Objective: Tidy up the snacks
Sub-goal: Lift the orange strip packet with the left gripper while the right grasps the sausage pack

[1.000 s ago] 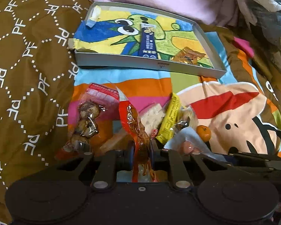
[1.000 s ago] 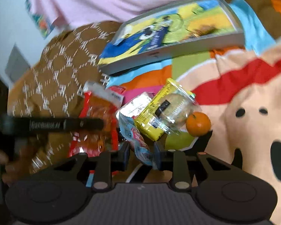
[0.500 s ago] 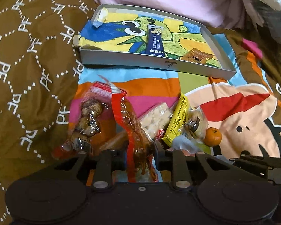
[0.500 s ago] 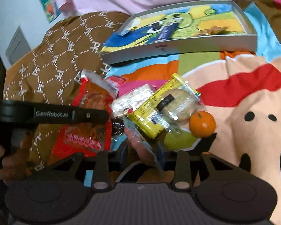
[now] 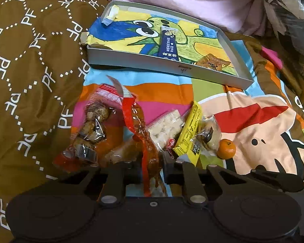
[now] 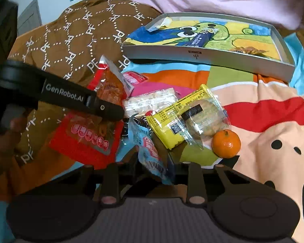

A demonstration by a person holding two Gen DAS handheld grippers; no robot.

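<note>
**Two packets clamped, pile in front of the tray**

The left gripper, its jaws just closing, pinches a red packet; the right gripper, likewise closing, pinches a blue packet, its print partly hidden. Remaining snacks and a tangerine lie heaped near the grey tray, apart from it.

1 tray, 1 orange, about 8 snack packets
</note>
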